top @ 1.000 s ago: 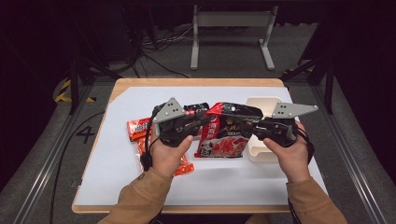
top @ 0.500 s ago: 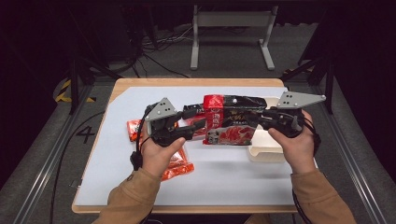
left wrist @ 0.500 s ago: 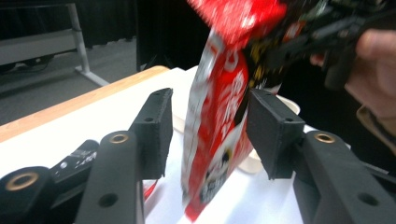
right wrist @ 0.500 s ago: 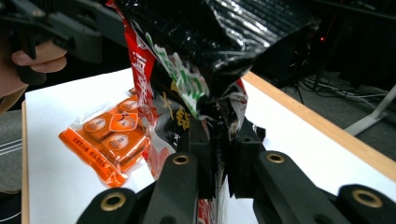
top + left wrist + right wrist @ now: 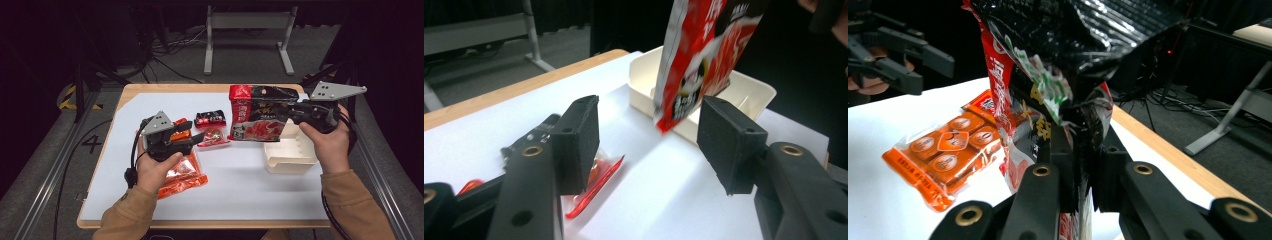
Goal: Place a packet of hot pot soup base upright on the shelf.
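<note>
Noodle packet (image 5: 260, 114) hangs above the white tray (image 5: 290, 156), pinched at its edge by the right gripper (image 5: 292, 111). Left gripper (image 5: 197, 136) has just been opening, jaws now wide with nothing between them, over small sachets (image 5: 212, 136) on the surface; emptying seems done, so next the packet likely gets set aside

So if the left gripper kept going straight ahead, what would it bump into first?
Probably the red and black packet hanging from the right gripper, with the white tray just behind it. The left gripper has its jaws open and empty; depth is hard to judge.
</note>
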A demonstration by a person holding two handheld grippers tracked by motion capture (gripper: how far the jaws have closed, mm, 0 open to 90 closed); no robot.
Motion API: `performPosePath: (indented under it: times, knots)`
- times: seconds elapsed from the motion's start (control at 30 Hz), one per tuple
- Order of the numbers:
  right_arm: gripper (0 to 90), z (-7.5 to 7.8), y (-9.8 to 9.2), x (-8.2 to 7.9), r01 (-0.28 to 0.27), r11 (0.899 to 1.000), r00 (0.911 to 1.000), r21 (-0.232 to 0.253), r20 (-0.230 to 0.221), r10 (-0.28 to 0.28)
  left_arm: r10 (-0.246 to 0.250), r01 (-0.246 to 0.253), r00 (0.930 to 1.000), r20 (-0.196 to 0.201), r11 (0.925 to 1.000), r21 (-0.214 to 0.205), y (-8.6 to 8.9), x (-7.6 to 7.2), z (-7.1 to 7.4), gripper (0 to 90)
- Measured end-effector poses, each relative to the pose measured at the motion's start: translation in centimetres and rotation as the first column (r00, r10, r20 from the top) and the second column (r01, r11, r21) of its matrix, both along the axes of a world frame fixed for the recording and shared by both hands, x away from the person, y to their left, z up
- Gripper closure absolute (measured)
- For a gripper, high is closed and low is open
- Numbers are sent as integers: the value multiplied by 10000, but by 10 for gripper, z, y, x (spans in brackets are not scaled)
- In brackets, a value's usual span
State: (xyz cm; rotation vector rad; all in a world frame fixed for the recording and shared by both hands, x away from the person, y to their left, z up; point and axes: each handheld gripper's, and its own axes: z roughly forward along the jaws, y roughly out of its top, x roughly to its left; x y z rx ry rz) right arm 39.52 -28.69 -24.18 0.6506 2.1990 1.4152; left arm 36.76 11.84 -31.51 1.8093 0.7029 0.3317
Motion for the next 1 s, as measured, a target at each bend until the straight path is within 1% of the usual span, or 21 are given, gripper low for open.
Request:
performPosePath:
  times: [0.1, 0.23, 0.27, 0.33, 0.4, 0.43, 0.5, 0.57, 0.6, 0.83, 0.9, 1.0]
  knots:
    - [820, 4, -6, 4, 131, 9999, 9999, 5, 85, -131, 181, -183, 9998, 123, 9996, 192, 8, -1, -3, 401]
    - [819, 9, -15, 9, 305, 9995, 9995, 61, 128, -305, 375, -376, 9993, 54, 9990, 240, 17, -3, -9, 384]
    - [819, 10, -17, 10, 341, 9994, 9993, 85, 130, -342, 412, -415, 9991, 97, 9987, 289, 19, -3, -10, 380]
    - [819, 12, -22, 13, 462, 9989, 9988, 105, 157, -463, 495, -496, 9988, 32, 9980, 390, 24, -5, -13, 370]
    - [819, 14, -25, 15, 558, 9984, 9982, 94, 202, -560, 596, -598, 9982, 53, 9970, 487, 29, -5, -17, 366]
    - [819, 15, -27, 17, 641, 9979, 9977, 57, 222, -642, 596, -598, 9982, 53, 9970, 487, 29, -5, -17, 361]
    - [819, 16, -29, 18, 678, 9977, 9974, 33, 235, -678, 655, -654, 9978, -11, 9963, 558, 33, -4, -19, 355]
    - [818, 17, -32, 21, 796, 9968, 9965, -10, 256, -795, 709, -704, 9975, -51, 9949, 724, 36, -4, -21, 351]
    - [818, 17, -34, 22, 835, 9965, 9962, -29, 259, -834, 771, -763, 9970, -87, 9948, 680, 39, -3, -23, 348]
    - [817, 18, -49, 33, 1207, 9926, 9921, 105, 324, -1209, 926, -897, 9954, -264, 9913, 959, 48, -2, -28, 333]
    - [817, 18, -54, 36, 1303, 9914, 9908, 139, 337, -1307, 1037, -1009, 9943, -246, 9901, 980, 52, -2, -30, 333]
    - [817, 20, -61, 41, 1399, 9900, 9894, 162, 376, -1404, 1108, -1072, 9933, -333, 9898, 942, 55, -2, -31, 332]
